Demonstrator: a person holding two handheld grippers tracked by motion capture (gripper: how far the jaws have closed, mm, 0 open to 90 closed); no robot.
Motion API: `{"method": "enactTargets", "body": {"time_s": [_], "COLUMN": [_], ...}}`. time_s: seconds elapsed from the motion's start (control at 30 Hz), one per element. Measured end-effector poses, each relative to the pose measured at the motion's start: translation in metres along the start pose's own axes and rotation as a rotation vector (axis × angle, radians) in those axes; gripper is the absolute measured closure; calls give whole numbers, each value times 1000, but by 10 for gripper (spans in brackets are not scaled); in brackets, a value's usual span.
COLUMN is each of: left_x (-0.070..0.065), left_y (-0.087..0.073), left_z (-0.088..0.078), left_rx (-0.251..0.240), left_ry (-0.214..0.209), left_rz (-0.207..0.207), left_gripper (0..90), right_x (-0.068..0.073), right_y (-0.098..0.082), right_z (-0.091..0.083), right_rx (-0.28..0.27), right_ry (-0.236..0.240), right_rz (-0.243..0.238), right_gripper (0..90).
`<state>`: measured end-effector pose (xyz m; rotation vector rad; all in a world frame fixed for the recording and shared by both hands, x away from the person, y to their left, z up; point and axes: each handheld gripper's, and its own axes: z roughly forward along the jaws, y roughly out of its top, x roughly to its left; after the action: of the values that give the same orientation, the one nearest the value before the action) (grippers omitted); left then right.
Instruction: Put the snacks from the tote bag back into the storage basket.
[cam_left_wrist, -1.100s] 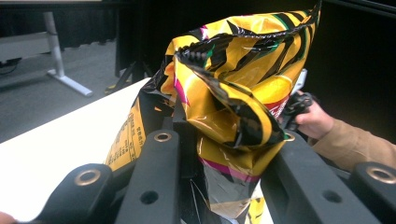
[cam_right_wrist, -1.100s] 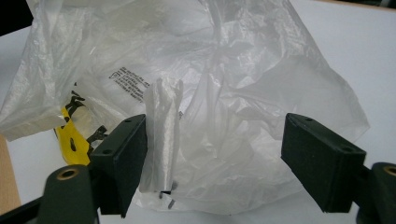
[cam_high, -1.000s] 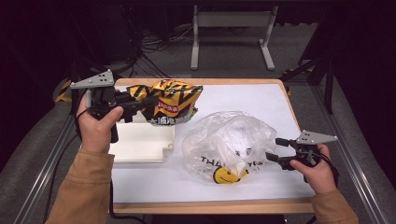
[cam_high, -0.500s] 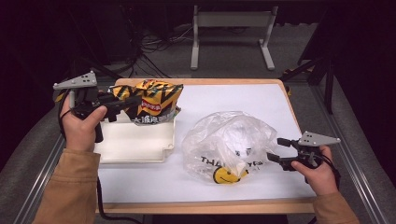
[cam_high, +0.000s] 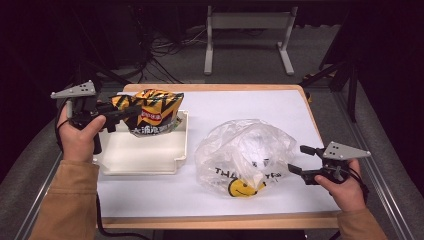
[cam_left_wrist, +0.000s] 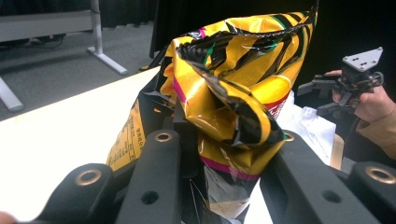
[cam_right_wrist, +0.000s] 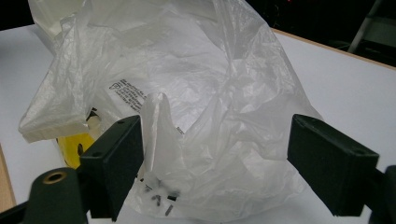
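My left gripper (cam_high: 131, 112) is shut on the crumpled end of a yellow-and-black snack bag (cam_high: 156, 111) and holds it just above the far part of a white tray (cam_high: 145, 156). In the left gripper view the bag (cam_left_wrist: 233, 70) fills the gap between the jaws of that gripper (cam_left_wrist: 224, 154). My right gripper (cam_high: 296, 159) stands open at the right edge of a clear plastic bag (cam_high: 245, 150) with a yellow smiley print. Its jaws have just been opening. In the right gripper view a loose fold of the plastic bag (cam_right_wrist: 187, 93) rises between the jaws of the gripper (cam_right_wrist: 215, 144), unpinched.
The white table top (cam_high: 250, 105) has a wooden rim. The right hand and its gripper (cam_left_wrist: 338, 88) appear far off in the left gripper view. A grey metal stand (cam_high: 247, 30) and cables lie on the floor behind the table.
The left hand has carried the snack bag to the left and slightly down, over the tray. The right gripper's jaws stand a little wider; that hand has stayed in place.
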<state>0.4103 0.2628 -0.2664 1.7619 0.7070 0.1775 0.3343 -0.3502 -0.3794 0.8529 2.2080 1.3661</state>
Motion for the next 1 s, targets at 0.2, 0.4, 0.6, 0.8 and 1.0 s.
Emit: {"method": "enactTargets", "body": {"time_s": [0.2, 0.4, 0.6, 0.8, 1.0], "left_x": [13, 24, 30, 36, 43], "left_y": [-12, -22, -31, -40, -51], "left_z": [4, 7, 17, 28, 34], "left_rx": [13, -9, 5, 24, 35], "left_ry": [12, -1, 24, 20, 9], "left_rz": [-25, -45, -66, -83, -110], "left_gripper": [744, 746, 746, 749, 750], "right_x": [2, 2, 2, 3, 3], "right_y": [2, 1, 1, 1, 0], "right_z": [3, 5, 6, 6, 7], "right_rx": [-4, 0, -6, -9, -11], "right_ry": [-6, -3, 10, 26, 29], "right_rz": [3, 3, 8, 13, 18], "right_gripper": [191, 190, 185, 183, 182]}}
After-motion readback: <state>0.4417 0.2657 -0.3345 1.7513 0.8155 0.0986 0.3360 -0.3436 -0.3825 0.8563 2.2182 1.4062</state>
